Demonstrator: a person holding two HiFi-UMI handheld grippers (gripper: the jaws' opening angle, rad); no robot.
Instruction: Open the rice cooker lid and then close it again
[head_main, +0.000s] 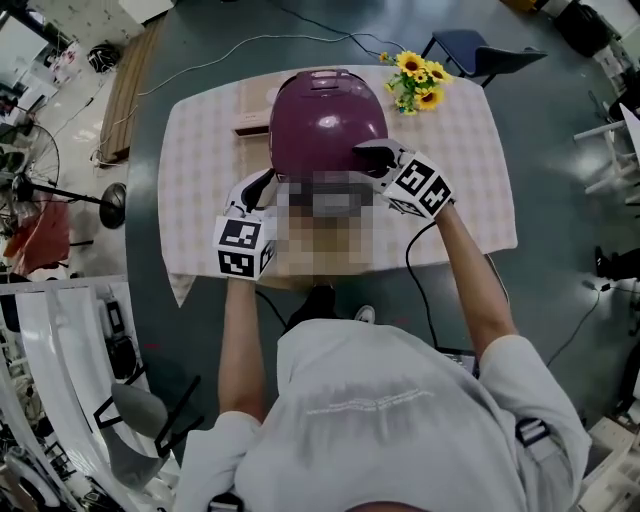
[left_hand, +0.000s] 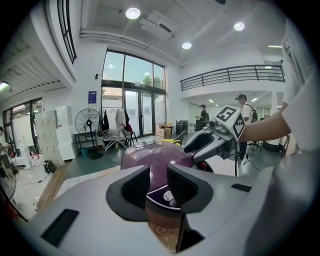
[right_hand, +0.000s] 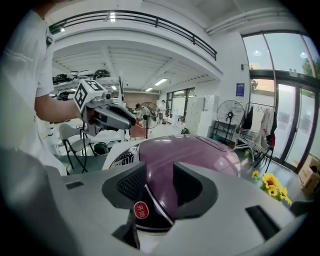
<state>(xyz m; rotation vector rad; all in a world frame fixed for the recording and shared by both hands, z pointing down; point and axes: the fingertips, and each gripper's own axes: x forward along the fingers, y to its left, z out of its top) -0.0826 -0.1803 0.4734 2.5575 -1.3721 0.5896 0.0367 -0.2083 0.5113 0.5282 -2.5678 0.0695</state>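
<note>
A purple rice cooker (head_main: 328, 120) stands on the checked table (head_main: 460, 170) with its lid down. My left gripper (head_main: 262, 183) sits at the cooker's front left, jaws apart; in the left gripper view the left gripper (left_hand: 157, 182) frames the cooker's dark lower side (left_hand: 155, 157) with nothing pressed between the pads. My right gripper (head_main: 365, 152) rests over the lid's front right edge. In the right gripper view the right gripper (right_hand: 160, 185) stands open close against the cooker's wall (right_hand: 190, 155), near a round red sticker (right_hand: 141, 210). The cooker's front panel is hidden by a mosaic patch.
A bunch of sunflowers (head_main: 418, 80) stands at the table's far right corner. A flat wooden piece (head_main: 250, 110) lies behind the cooker on the left. A dark chair (head_main: 470, 50) stands beyond the table. A cable (head_main: 420, 290) hangs over the near edge.
</note>
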